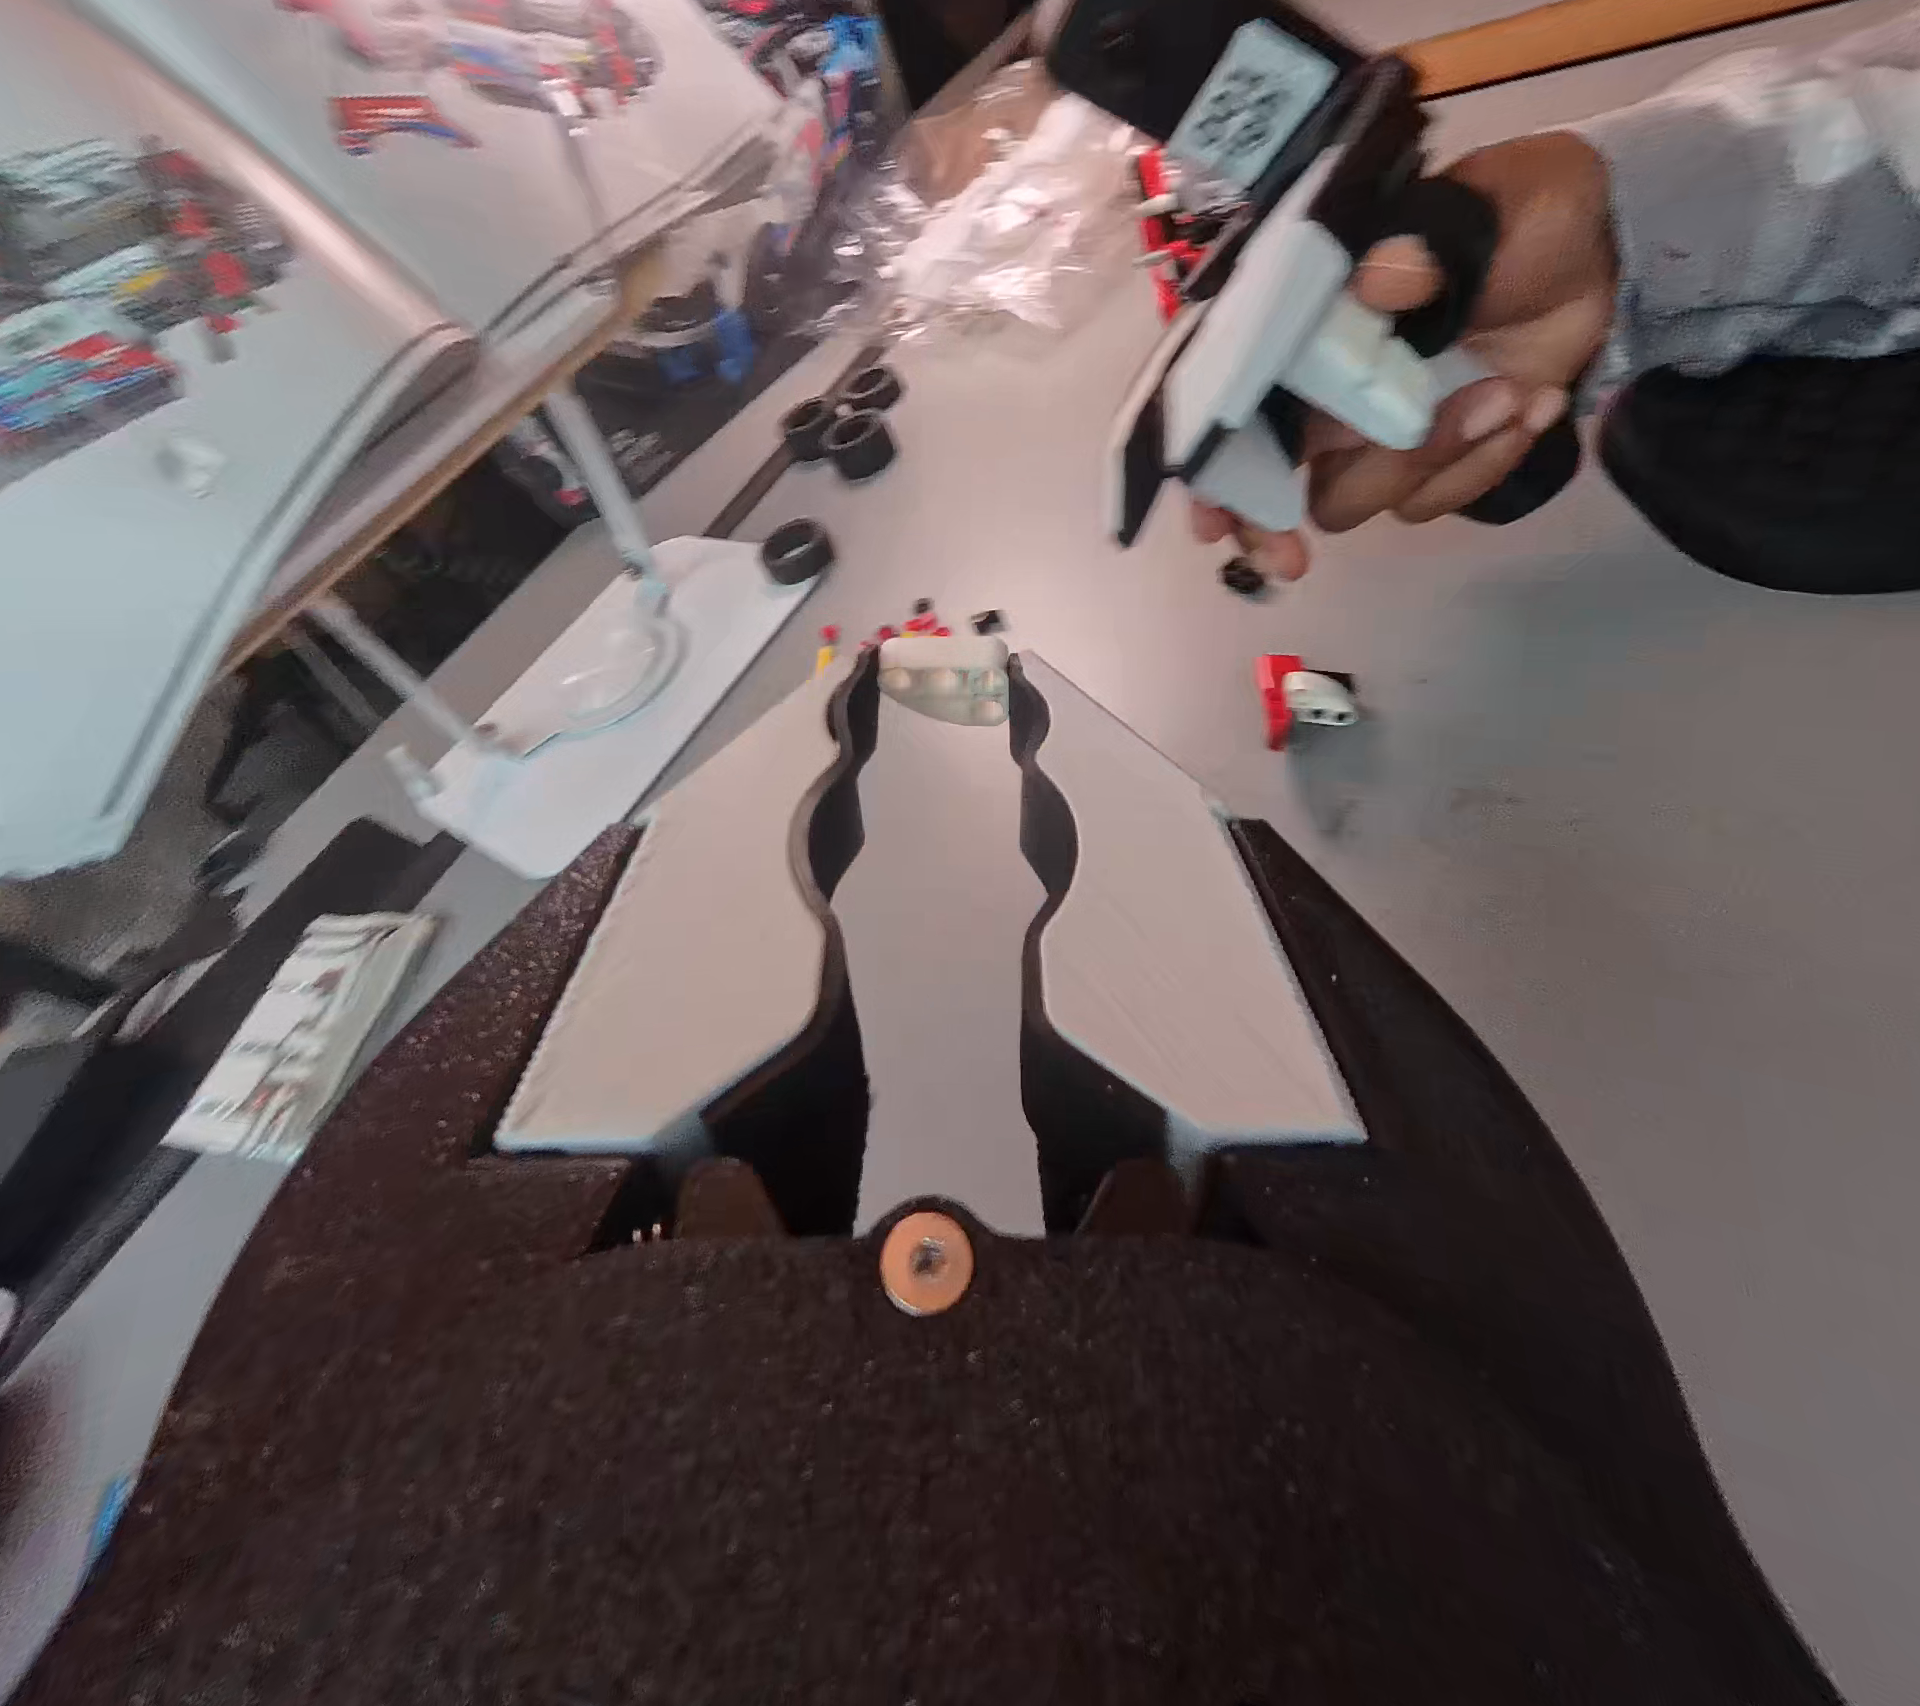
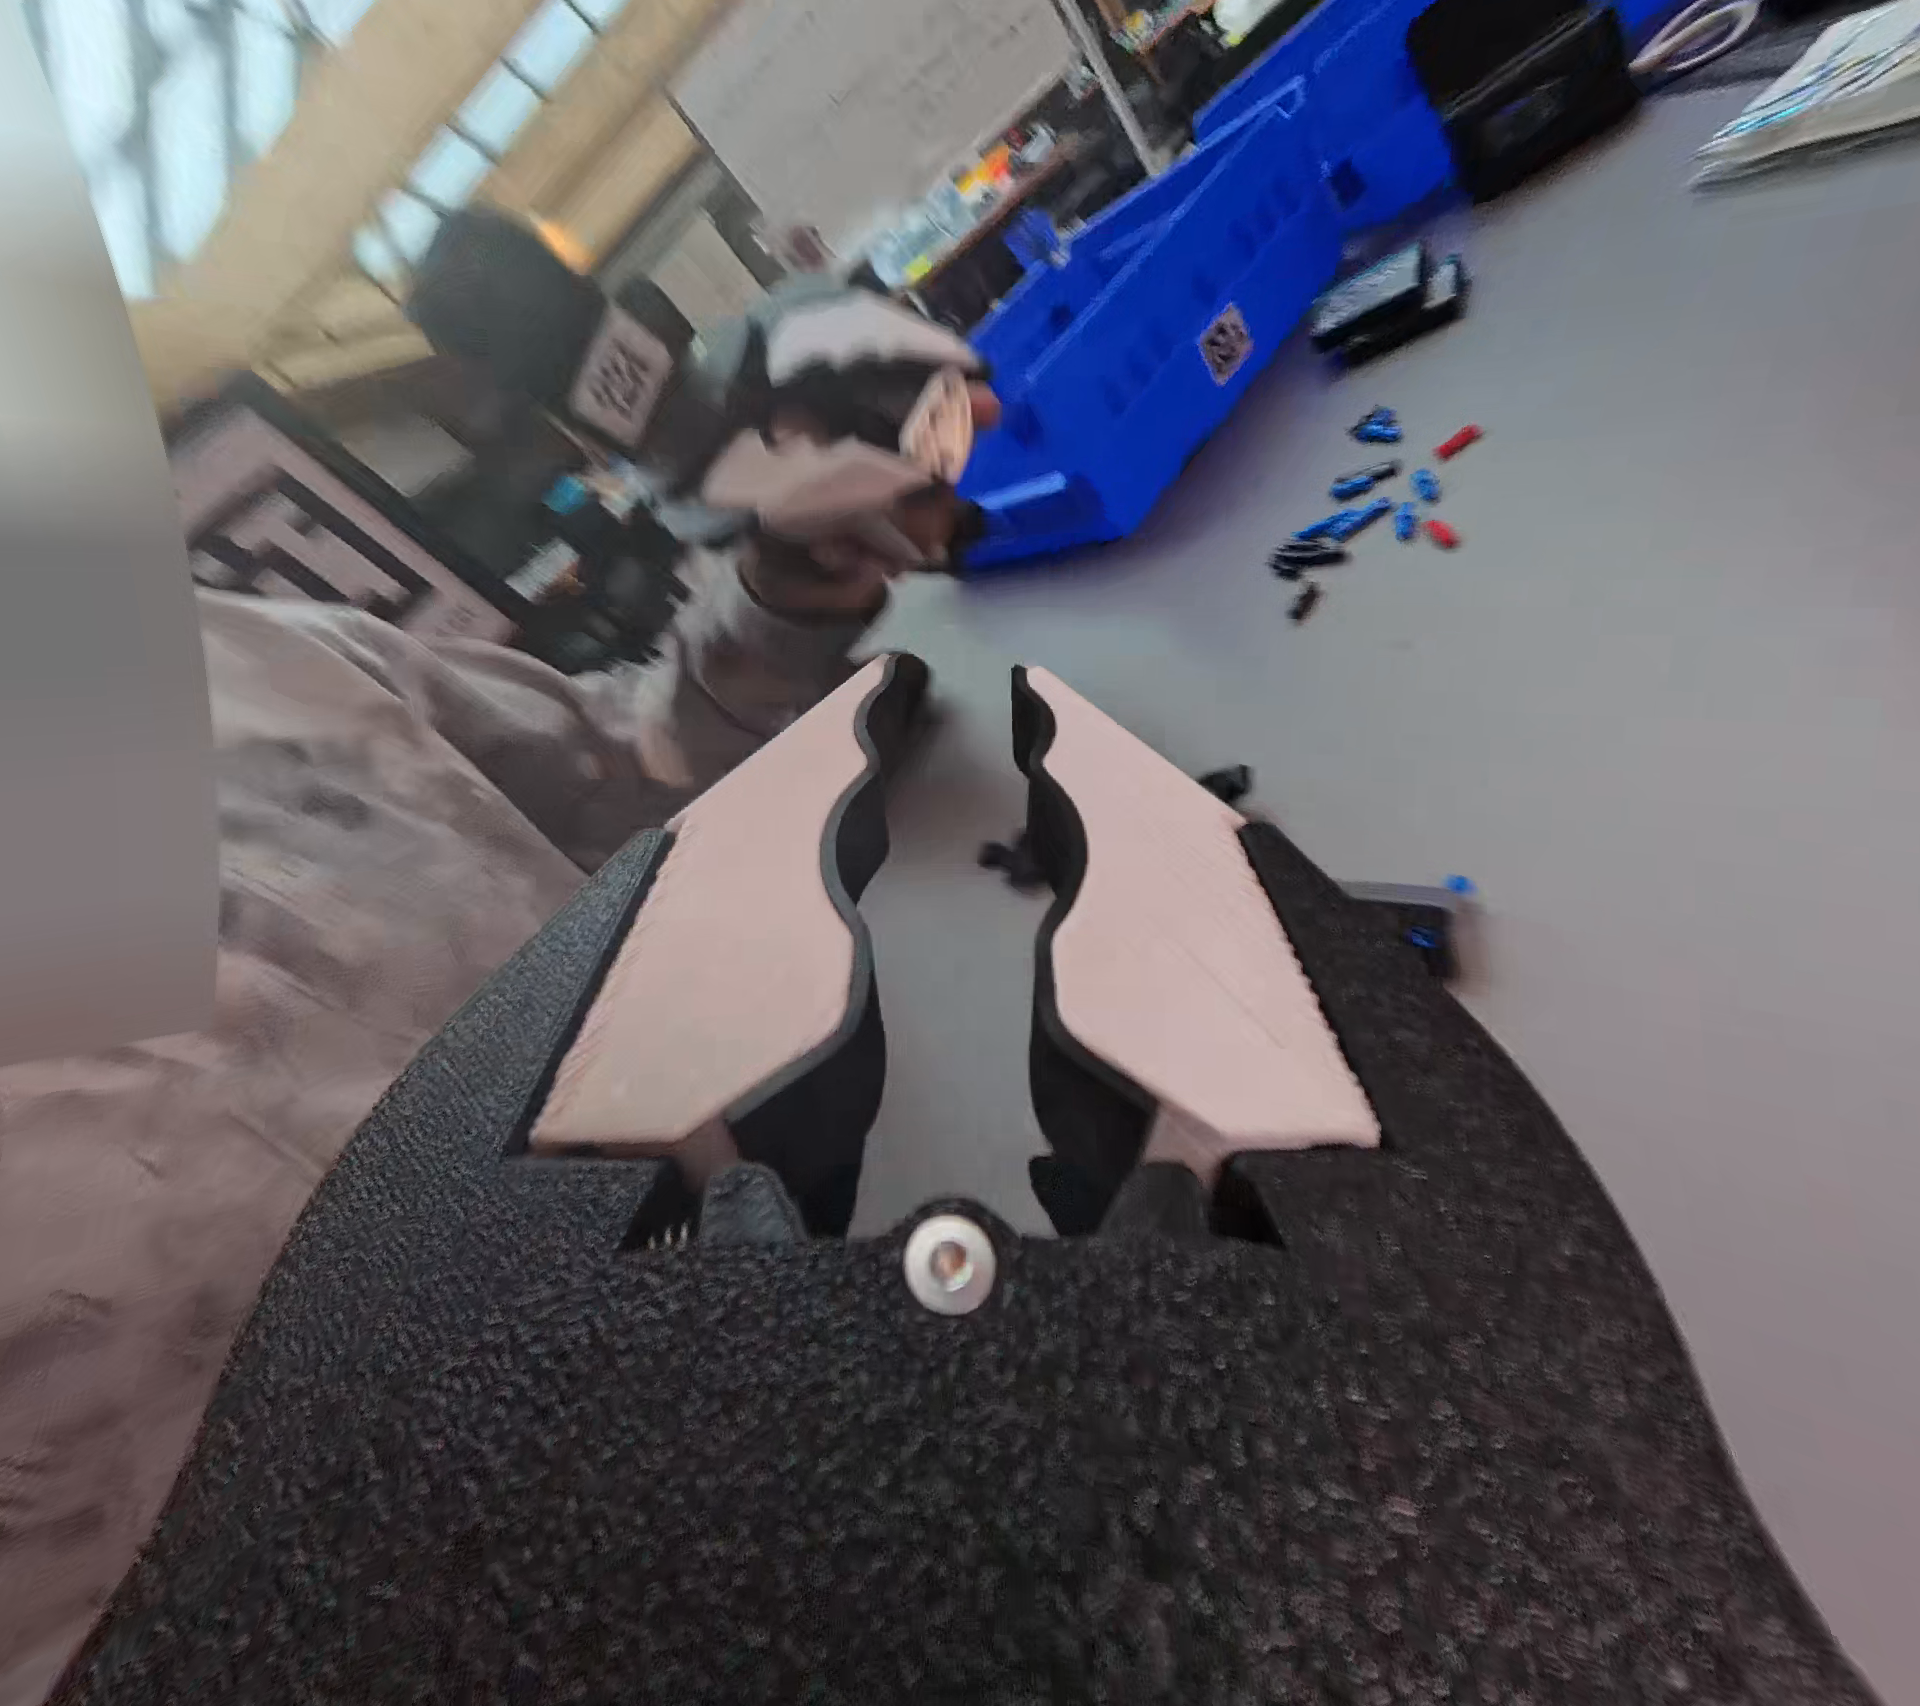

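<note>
In the left wrist view my left gripper [image 1: 943,677] is shut on a small white toy brick piece [image 1: 945,685] with round holes, held between the fingertips just above the grey table [image 1: 1455,981]. Small red and black parts [image 1: 925,617] lie just beyond it. A red and white part assembly [image 1: 1304,700] lies to the right. My right gripper [image 1: 1153,461], held in a hand, hovers at the upper right. In the right wrist view my right gripper [image 2: 966,680] is open and empty above the table, with a small black part [image 2: 1013,856] below it. The left gripper [image 2: 831,430] shows blurred farther off.
Black tyres [image 1: 847,420] and one lone tyre [image 1: 795,553] lie near a white stand base [image 1: 623,669]. Clear plastic bags [image 1: 997,233] sit behind. A booklet [image 1: 301,1033] lies at the left. A blue case [image 2: 1247,285] and scattered blue and red pins [image 2: 1371,493] are in the right wrist view. My right fingertips sit around 7 cm from my left ones.
</note>
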{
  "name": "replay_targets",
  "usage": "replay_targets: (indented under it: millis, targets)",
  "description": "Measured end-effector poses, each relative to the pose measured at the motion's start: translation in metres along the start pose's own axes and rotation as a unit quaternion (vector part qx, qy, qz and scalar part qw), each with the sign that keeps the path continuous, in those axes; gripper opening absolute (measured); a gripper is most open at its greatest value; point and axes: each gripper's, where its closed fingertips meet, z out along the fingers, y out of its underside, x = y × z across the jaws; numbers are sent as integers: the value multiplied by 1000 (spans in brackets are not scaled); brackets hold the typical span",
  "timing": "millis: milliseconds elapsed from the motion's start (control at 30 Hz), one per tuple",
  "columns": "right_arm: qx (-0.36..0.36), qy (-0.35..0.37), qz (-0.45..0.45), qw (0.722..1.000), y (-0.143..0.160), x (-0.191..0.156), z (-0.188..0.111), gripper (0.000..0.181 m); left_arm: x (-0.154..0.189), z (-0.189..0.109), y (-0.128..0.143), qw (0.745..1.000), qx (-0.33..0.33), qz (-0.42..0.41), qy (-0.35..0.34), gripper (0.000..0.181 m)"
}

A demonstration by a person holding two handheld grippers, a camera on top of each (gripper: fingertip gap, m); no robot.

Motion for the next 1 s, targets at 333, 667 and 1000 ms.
replay_targets:
  millis: [333, 667, 1000]
  targets:
    - [-327, 172, -248, 896, 83, 52, -48, 36, -195, -172, 108, 881, -214, -194, -375, 24]
    - [-368, 182, -251, 877, 107, 62, -34, 31, -201, -192, 147, 860, -238, -225, -391, 44]
    - [-174, 182, -281, 926, 40, 40, -16, 31, -72, -50, 9, 967, 36, -253, -7, 46]
